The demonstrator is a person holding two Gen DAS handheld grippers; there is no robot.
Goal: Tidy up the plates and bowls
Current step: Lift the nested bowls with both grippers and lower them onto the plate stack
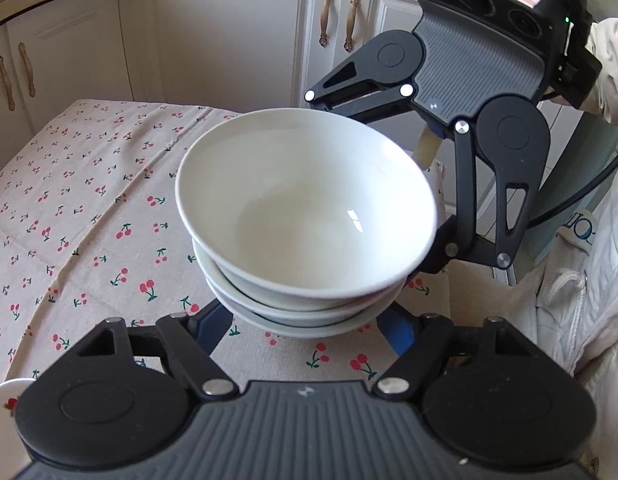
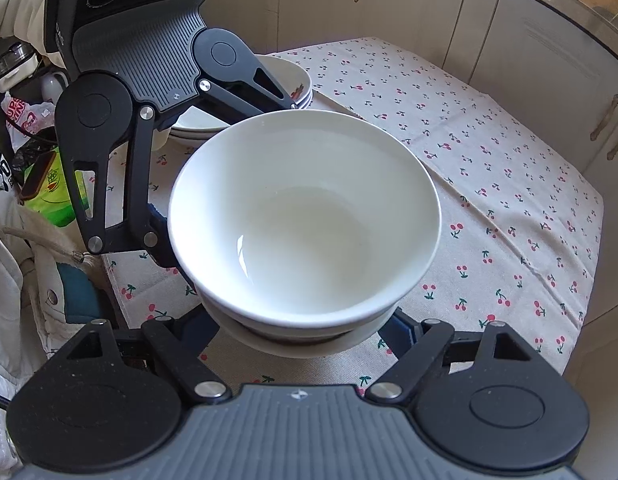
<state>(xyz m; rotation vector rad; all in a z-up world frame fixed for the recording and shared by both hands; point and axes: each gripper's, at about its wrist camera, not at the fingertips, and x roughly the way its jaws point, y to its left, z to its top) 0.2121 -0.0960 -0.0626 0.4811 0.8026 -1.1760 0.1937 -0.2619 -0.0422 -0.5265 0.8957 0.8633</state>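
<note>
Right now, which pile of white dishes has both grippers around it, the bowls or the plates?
The stack of white bowls: the left gripper and right gripper flank its base. The pile of plates sits apart behind the left gripper, untouched.

Stack of white bowls (image 1: 305, 216), three nested, top one tilted slightly. Left gripper (image 1: 309, 320) at bottom of frame, blue fingers (image 1: 215, 326) at either side of stack's base; contact hidden under lowest bowl. Right gripper (image 1: 389, 176) comes in from upper right, its arms straddling the far side of stack; fingertips hidden behind bowls. Surface carries a cherry-print cloth (image 1: 81, 200). White cabinets (image 1: 229, 40) behind. White sleeve (image 1: 609, 68) at right edge.
</note>
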